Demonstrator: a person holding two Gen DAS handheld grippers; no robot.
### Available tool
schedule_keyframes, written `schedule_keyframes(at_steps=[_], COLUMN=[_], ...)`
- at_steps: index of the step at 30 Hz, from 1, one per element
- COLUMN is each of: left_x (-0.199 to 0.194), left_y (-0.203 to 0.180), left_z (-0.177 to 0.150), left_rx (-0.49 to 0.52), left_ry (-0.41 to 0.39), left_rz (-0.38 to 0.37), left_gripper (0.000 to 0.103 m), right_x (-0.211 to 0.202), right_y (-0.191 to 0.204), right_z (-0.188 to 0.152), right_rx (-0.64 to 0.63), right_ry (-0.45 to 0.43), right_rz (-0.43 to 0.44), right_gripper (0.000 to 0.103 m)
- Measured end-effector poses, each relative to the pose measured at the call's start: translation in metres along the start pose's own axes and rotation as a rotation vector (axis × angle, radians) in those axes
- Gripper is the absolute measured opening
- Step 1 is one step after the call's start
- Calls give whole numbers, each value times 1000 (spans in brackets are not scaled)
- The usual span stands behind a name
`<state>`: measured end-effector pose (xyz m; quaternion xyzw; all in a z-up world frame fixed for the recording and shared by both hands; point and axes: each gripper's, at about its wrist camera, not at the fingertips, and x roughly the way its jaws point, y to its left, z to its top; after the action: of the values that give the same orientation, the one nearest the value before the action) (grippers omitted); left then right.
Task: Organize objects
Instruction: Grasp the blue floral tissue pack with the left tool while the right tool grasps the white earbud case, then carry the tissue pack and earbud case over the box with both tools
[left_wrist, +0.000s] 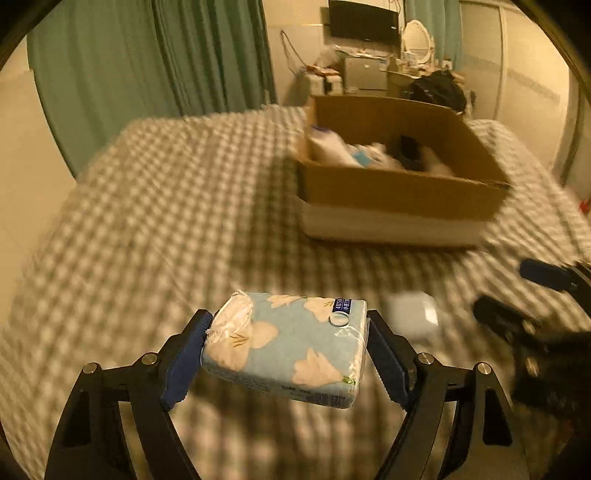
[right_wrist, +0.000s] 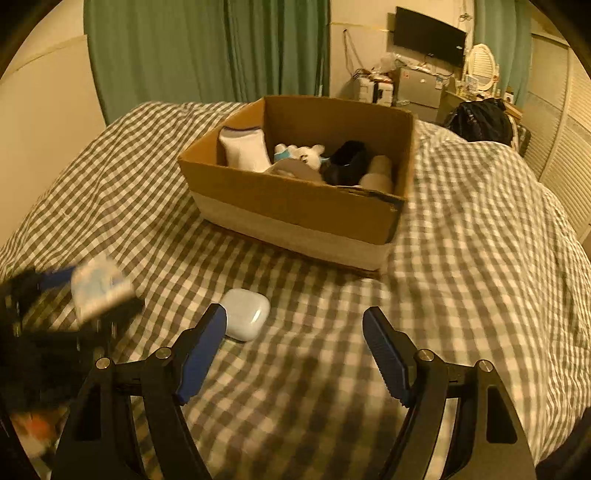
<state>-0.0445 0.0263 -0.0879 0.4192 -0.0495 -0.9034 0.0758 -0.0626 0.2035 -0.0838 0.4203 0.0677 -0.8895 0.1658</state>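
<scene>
So far we have several things already in the box on the bed, a white pouch, a plush toy and a dark item among them; two things are left outside it. Farthest left, our left gripper is clenched on the tissue pack, lifted clear of the bed, its long axis running across from pad to pad and its top face tilted up toward the camera. Next comes the earbud case, lying flat on the bed just beside the left finger of our right gripper, outside the gap. That gripper hangs released, nothing between its jaws. Both things, we judge, belong in the box.
</scene>
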Motion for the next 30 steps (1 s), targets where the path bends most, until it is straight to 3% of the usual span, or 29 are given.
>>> schedule_keyframes(at_steps=[3, 9, 12, 17, 23, 30], left_x=[7, 15, 16, 15, 10, -7], left_y=[8, 21, 21, 20, 25, 19], left_z=[9, 3, 0, -5, -18, -20], left_rx=[12, -14, -19, -36, -77, -61], left_ry=[-32, -28, -24, -9, 30, 22], left_rz=[67, 45, 19, -8, -44, -79], left_gripper=[84, 84, 84, 84, 84, 84], right_x=[21, 85, 97, 98, 90, 44], right_y=[12, 37, 42, 41, 45, 47], right_z=[8, 8, 4, -1, -10, -20], right_rx=[-27, -78, -88, -78, -92, -74], right_ry=[42, 179, 212, 224, 206, 140], right_rz=[7, 4, 21, 48, 33, 30], right_gripper=[76, 76, 72, 51, 51, 50])
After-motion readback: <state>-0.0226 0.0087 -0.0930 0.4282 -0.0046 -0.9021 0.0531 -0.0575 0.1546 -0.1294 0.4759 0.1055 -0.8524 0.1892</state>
